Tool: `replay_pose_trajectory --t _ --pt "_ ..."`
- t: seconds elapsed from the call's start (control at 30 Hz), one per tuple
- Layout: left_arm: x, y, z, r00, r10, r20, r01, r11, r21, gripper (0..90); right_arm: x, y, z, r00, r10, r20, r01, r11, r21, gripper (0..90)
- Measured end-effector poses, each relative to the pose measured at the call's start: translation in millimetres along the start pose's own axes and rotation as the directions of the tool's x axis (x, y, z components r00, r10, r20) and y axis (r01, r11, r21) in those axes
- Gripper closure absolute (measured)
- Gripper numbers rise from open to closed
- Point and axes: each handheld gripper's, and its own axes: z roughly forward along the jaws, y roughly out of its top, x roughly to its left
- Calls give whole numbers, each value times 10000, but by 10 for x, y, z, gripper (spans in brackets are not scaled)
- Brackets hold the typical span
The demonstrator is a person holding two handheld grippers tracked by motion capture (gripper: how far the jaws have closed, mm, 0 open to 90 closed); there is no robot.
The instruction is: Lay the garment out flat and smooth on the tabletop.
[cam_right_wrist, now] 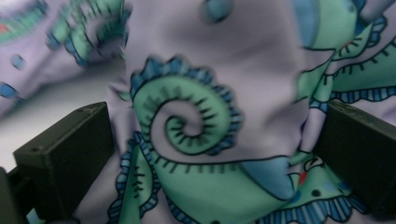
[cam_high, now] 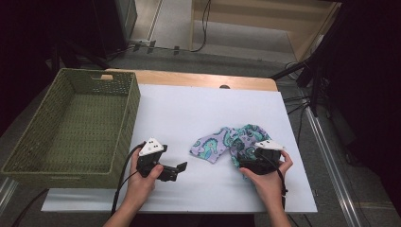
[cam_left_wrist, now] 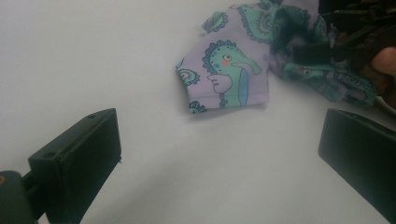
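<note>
My right gripper [cam_high: 246,163] sits at the crumpled cloth [cam_high: 227,142], its jaws spread wide with a fold of the fabric between them, not pinched. The cloth lies on the white table [cam_high: 189,113], lilac with green seahorses and no readable writing. My left gripper [cam_high: 177,170] rests nearby, jaws apart and empty, beside the green basket [cam_high: 125,127].

Bare white table [cam_high: 198,109] lies open between the left gripper [cam_high: 178,169] and the crumpled seahorse-print cloth [cam_high: 229,142]; a woven green basket [cam_high: 120,137] walls off the left side, its rim just beside that gripper; the cloth bunches between the right gripper's [cam_right_wrist: 215,154] spread jaws.
</note>
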Motion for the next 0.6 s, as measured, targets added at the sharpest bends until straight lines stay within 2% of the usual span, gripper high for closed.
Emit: replay_pose_trajectory --t 0.07,0.1,0.13,0.17,0.2,0.23,0.27,0.3,0.33,0.37,0.43,0.5,0.53,0.57,0.6 --pt "1 -1 2 10000 -16 -7 16 10000 8 0 2 1 22 9997 -179 180 177 9998 89 0" --pt "6 -4 5 10000 -45 -26 45 10000 68 0 34 3 44 9927 -587 1052 547 9977 403 49" --pt "6 -4 5 10000 -45 -26 45 10000 68 0 58 -8 53 9846 -825 1540 759 9960 479 73" --pt "8 -6 8 10000 -66 -58 67 9999 109 0 59 -17 53 9826 -827 1661 773 9963 389 118" --pt "8 -7 8 10000 -66 -70 67 9999 122 0 51 -23 41 9800 -733 1848 693 9972 280 207" --pt "8 -7 8 10000 -66 -70 67 9999 122 0 51 -23 41 9800 -733 1848 693 9972 280 207" --pt "5 -9 8 10000 -57 -51 57 9999 140 0 28 -50 19 9672 -953 2356 966 9953 60 465" --pt "5 -9 8 10000 -57 -51 57 9999 140 0 28 -50 19 9672 -953 2356 966 9953 60 465" --pt "2 -10 8 10000 -45 -25 46 9999 159 0 -2 -75 5 9640 -935 2491 1006 9948 -158 602" --pt "-5 -8 11 10000 -19 51 18 9998 177 0 -102 -121 -51 9778 -347 2068 508 9960 -730 731" --pt "-10 -5 16 10000 15 70 -16 9998 201 0 -177 -133 -91 9905 -22 1372 170 9941 -1068 761" --pt "-9 -5 20 9999 44 105 -46 9998 210 0 -191 -126 -147 9979 86 641 7 9895 -1449 768" --pt "-9 -5 20 9999 44 105 -46 9998 210 0 -191 -126 -147 9979 86 641 7 9895 -1449 768" --pt "-7 -5 21 9999 33 120 -36 9998 203 0 -181 -112 -175 9996 34 271 10 9867 -1627 770" --pt "-2 -7 26 9999 30 153 -33 9998 200 0 -101 -72 -236 9994 -182 -308 119 9810 -1935 773"
